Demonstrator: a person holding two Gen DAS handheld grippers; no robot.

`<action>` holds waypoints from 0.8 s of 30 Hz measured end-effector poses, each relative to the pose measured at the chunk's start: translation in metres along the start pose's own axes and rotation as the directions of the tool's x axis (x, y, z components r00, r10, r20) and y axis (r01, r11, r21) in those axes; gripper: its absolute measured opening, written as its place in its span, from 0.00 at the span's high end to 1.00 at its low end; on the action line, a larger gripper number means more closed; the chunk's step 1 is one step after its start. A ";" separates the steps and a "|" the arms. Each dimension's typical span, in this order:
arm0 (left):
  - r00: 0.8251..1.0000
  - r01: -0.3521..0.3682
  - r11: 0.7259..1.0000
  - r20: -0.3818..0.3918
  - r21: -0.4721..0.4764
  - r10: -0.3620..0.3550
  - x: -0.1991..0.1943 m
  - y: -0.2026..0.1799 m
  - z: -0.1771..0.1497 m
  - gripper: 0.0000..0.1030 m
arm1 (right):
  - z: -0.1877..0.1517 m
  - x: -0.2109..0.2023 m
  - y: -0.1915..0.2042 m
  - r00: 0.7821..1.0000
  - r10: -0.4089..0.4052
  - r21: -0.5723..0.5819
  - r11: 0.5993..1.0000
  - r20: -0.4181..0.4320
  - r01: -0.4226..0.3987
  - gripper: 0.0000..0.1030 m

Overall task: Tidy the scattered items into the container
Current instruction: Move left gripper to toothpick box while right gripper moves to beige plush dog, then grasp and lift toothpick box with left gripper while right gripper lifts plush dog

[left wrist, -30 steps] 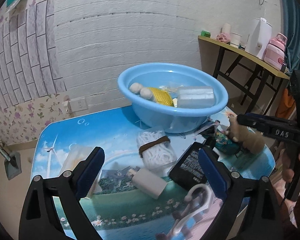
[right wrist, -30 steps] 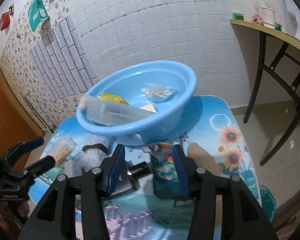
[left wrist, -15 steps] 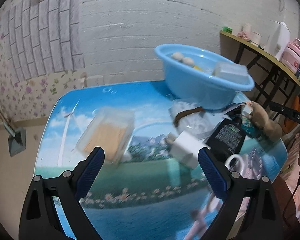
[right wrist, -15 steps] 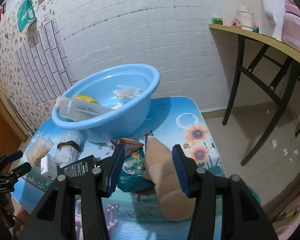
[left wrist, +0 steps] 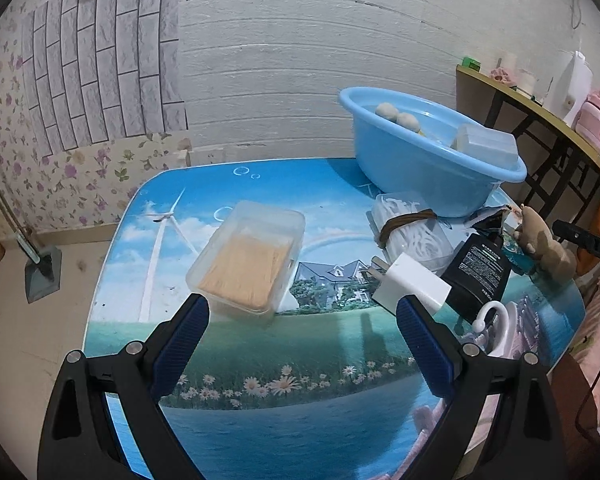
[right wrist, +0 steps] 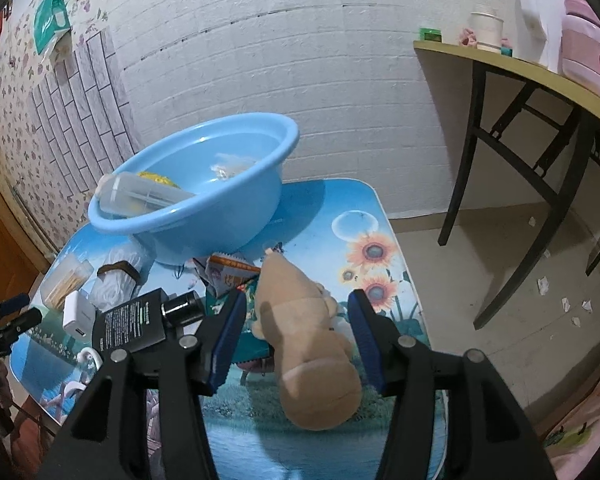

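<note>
A blue basin point(left wrist: 428, 164) stands at the table's far side and holds a clear box, a yellow net and two round balls; it also shows in the right wrist view point(right wrist: 204, 212). My left gripper point(left wrist: 300, 320) is open above the table, just short of a clear box of toothpicks point(left wrist: 248, 260). My right gripper point(right wrist: 296, 320) is open, its jaws on either side of a tan plush toy point(right wrist: 308, 336) that lies on the table. A white charger point(left wrist: 412, 286), a black bottle point(left wrist: 480, 270), a bag of white cord point(left wrist: 408, 230) and a snack packet point(right wrist: 228, 272) lie nearby.
A white hook point(left wrist: 496, 324) lies at the table's near right edge. A side table point(right wrist: 540, 80) with a pink bottle and cups stands to the right. A dustpan point(left wrist: 40, 268) stands on the floor at left. The brick wall is right behind the table.
My left gripper has swung left, bringing the toothpick box to centre. My right gripper has moved right and forward until its jaws flank the plush toy.
</note>
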State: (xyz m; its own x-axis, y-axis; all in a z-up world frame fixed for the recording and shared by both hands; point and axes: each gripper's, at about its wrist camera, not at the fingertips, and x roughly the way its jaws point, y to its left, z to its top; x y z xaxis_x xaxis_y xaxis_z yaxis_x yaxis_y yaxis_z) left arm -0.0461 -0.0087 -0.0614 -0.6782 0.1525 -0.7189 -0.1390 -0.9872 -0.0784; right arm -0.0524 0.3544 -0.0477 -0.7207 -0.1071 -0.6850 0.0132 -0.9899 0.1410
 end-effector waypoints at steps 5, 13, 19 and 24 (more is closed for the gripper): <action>1.000 -0.025 1.000 -0.005 0.009 0.025 0.005 0.010 0.001 0.08 | -0.004 0.006 -0.001 1.000 -0.006 -0.006 1.000 -0.024 0.006 0.49; 0.998 -0.065 0.998 -0.012 0.011 0.065 0.025 0.031 0.010 0.08 | -0.010 0.013 -0.006 0.998 0.001 -0.004 1.000 -0.066 -0.002 0.41; 0.998 -0.045 0.999 -0.043 0.029 0.047 0.047 0.033 0.017 0.08 | -0.021 0.017 -0.006 0.995 0.000 -0.015 1.000 -0.103 -0.002 0.40; 0.998 -0.013 1.000 -0.065 0.022 0.014 0.058 0.033 0.017 0.08 | -0.027 0.017 -0.007 0.994 0.000 -0.017 1.000 -0.113 -0.002 0.42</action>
State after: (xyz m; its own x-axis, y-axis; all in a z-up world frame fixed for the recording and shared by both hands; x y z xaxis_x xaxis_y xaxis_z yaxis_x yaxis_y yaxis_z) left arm -0.1023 -0.0317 -0.0940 -0.6316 0.1352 -0.7634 -0.1460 -0.9878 -0.0542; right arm -0.0464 0.3568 -0.0795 -0.6377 -0.1165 -0.7614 0.0263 -0.9912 0.1296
